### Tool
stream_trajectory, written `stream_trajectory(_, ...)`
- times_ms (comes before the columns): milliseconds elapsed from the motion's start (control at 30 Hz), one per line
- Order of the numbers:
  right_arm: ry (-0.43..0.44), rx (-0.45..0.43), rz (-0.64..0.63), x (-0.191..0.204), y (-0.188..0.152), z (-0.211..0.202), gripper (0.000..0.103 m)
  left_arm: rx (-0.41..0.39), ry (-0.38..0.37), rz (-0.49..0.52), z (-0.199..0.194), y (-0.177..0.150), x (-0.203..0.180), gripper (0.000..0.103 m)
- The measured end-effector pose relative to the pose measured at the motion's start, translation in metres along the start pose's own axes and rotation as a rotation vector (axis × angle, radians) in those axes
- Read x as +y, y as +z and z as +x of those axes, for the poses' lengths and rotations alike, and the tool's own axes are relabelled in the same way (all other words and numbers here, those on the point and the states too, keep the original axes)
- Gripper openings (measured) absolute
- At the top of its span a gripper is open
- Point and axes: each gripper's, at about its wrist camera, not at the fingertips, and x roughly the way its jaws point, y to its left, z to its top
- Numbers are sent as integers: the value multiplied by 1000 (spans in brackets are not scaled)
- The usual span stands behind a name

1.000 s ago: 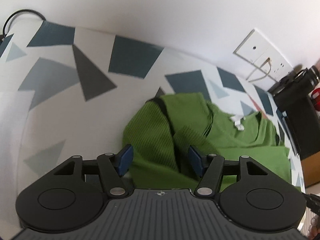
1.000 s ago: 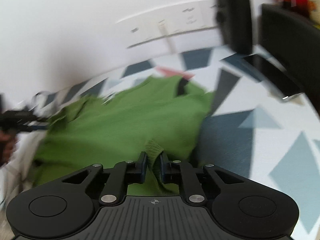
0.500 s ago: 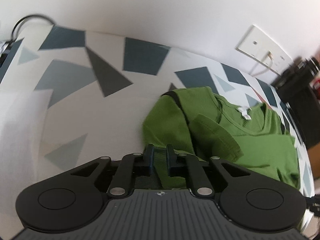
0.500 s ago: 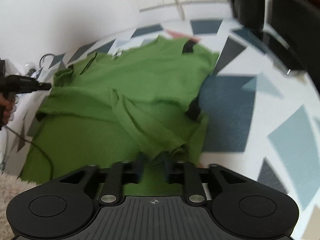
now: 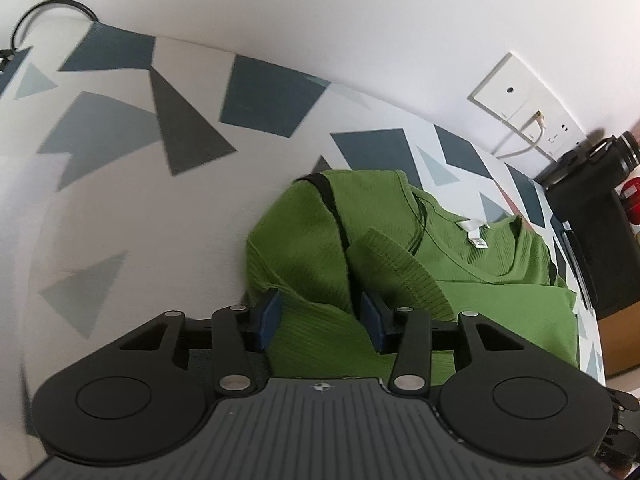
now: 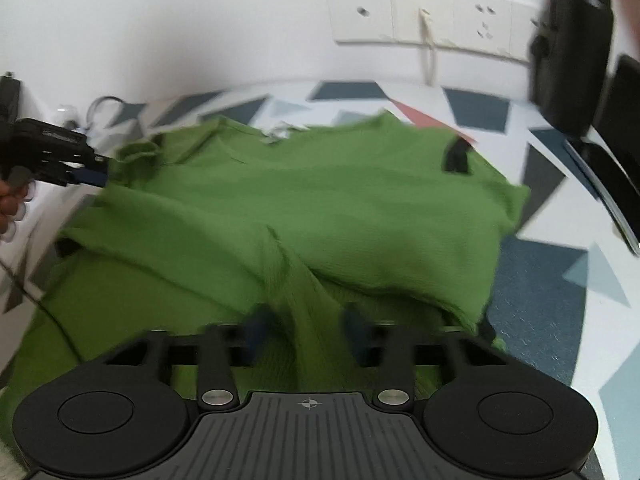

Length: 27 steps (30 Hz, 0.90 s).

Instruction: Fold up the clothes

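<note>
A green ribbed sweater [image 5: 460, 300] with a white neck label lies on the patterned table [image 5: 120, 220]. Its left sleeve is folded over the body. My left gripper [image 5: 320, 314] hovers over that edge, its jaws opening; green cloth lies between the blue pads [image 5: 272, 312] without being pinched. In the right wrist view the sweater [image 6: 360, 208] spreads wide, and a ridge of its sleeve runs between the jaws of my right gripper [image 6: 306, 328]. Those jaws stand apart and are closing, blurred. The left gripper [image 6: 98, 176] shows at the sweater's far left edge, held by a hand [image 6: 10, 208].
The white wall carries sockets [image 6: 424, 12] with a plugged cable. A black bottle [image 6: 572, 40] and a dark flat device [image 6: 604, 176] stand at the table's right end. A black cable loop [image 5: 52, 8] lies at the far left corner.
The left jaws closed to a narrow gap, then spread again over the folded sleeve. The right gripper carried the sleeve across the body; its jaws now stand wider, the sleeve lying down.
</note>
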Motion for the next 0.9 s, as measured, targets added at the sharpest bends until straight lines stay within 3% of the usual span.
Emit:
stream_trajectory(100,145,0,-43,7,-7,-17,7,9,-4,-12,-5,-2,7,45)
stream_trajectory(167,236,65,-91,13,-15,-22,7,13,-8,-24,-6,-3,10,46)
stream_trajectory(300,277,189,-160,22,-34,-22,7,3,-18,-16,-6,-1,5,48)
stream_trajectory(400,238,157,-118,18,-33,-28,16,-8,-22,45,-6,1,-9,51)
stream_trajectory(467,203,75,-59,12,-24,-33,36,-7,-16,85,-6,2,-19,51)
stream_trajectory(567,100,-27,6,2,-10,-33,50,-22,-3,134,-10,0,-31,51)
stream_trajectory(633,-3,-52,27,-7,-4,-26,54,-49,-4,203,-16,-5,-41,52)
stream_trajectory(700,-75,-53,46,-14,-1,-20,55,-77,-41,309,-23,-14,-50,58)
stream_trajectory(767,-106,-40,55,-20,-3,-14,58,-94,-88,423,-30,-24,-59,62)
stream_trajectory(900,-116,3,33,-22,-8,0,59,-27,-102,639,-24,-50,-75,62)
